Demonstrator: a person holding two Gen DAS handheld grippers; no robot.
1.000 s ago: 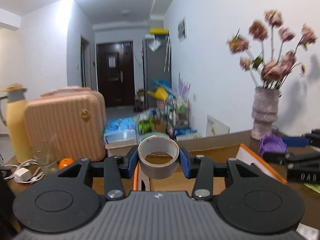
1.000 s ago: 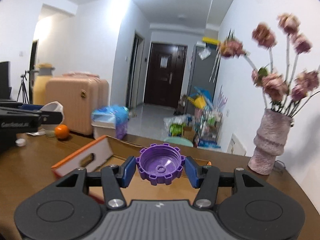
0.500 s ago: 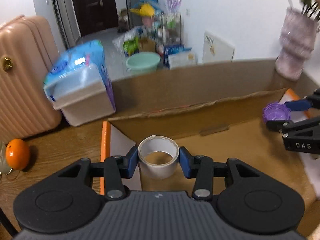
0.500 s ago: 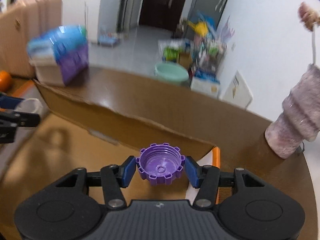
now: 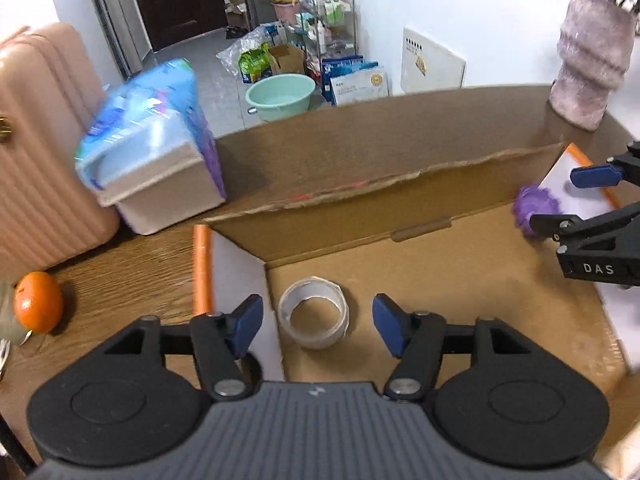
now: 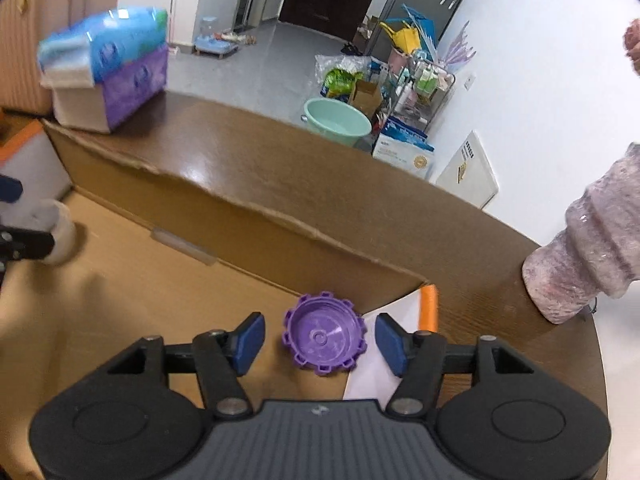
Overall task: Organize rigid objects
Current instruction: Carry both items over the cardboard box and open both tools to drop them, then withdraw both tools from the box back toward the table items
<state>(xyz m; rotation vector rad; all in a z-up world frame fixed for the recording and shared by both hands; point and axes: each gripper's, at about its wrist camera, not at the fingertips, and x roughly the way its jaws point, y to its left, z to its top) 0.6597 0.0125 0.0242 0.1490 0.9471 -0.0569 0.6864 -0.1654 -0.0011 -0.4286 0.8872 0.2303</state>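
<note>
A grey roll of tape (image 5: 314, 318) sits between the spread pads of my open left gripper (image 5: 318, 325), over the left end of an open cardboard box (image 5: 460, 280). It touches neither pad. A purple ridged cap (image 6: 324, 334) sits between the spread pads of my open right gripper (image 6: 320, 338), over the box's right end (image 6: 168, 280). The cap shows blurred in the left wrist view (image 5: 534, 208), beside the right gripper (image 5: 592, 204). The tape shows blurred at the left of the right wrist view (image 6: 56, 232).
The box lies on a wooden table (image 5: 132, 276). An orange (image 5: 38, 306) lies at the left, a pink suitcase (image 5: 40, 160) and a blue-wrapped pack (image 5: 152, 148) stand behind. A pink vase (image 6: 592, 248) stands at the right.
Both grippers tipped down over the box, then opened. The tape and the cap, gripped half a second ago, are now loose between the pads.
</note>
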